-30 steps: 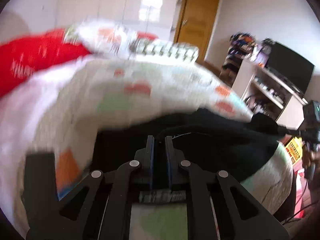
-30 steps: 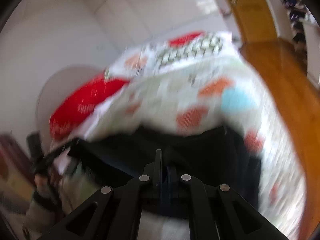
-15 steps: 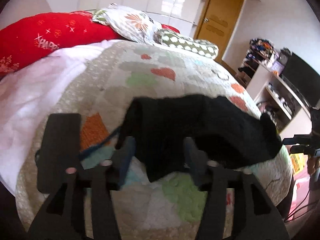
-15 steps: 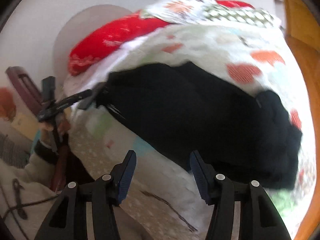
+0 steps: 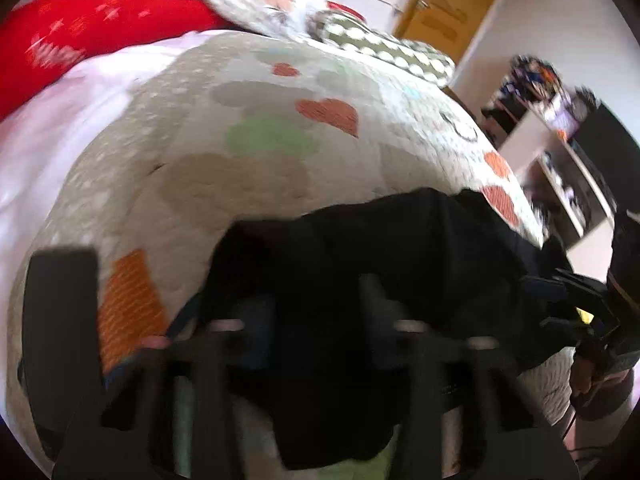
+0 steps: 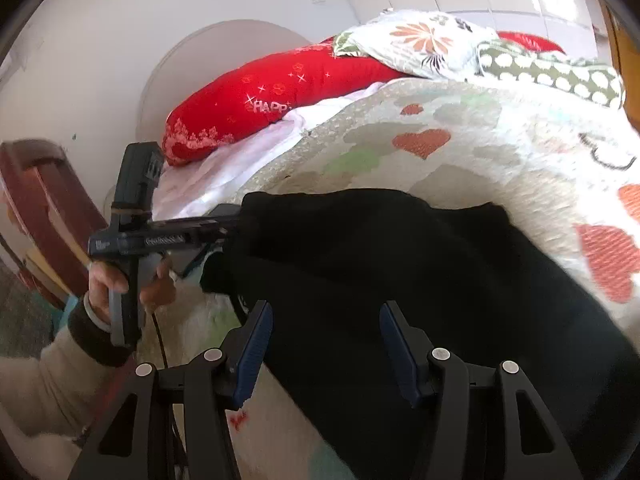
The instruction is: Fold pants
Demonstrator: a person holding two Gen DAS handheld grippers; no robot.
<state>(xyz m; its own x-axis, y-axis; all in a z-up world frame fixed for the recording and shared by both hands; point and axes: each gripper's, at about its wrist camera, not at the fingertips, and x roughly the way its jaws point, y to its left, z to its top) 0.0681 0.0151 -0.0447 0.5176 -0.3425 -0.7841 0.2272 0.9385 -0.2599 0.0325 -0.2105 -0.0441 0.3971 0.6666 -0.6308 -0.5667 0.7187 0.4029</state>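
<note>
Both grippers are now gaping: your left gripper (image 5: 316, 312) and right gripper (image 6: 326, 340), clamped a second ago, are hovering over the black pants (image 6: 420, 280) lying folded on the quilt (image 6: 500, 140); you're freeing them to regrip

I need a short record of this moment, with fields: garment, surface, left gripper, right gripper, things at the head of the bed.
garment: black pants, lying bunched on the bed
surface: quilt with heart pattern
left gripper: open, jaws at the near edge of the pants, picture blurred
right gripper: open, jaws wide, over the pants, nothing between them
head of bed: red pillow, flowered pillow, dotted pillow
</note>
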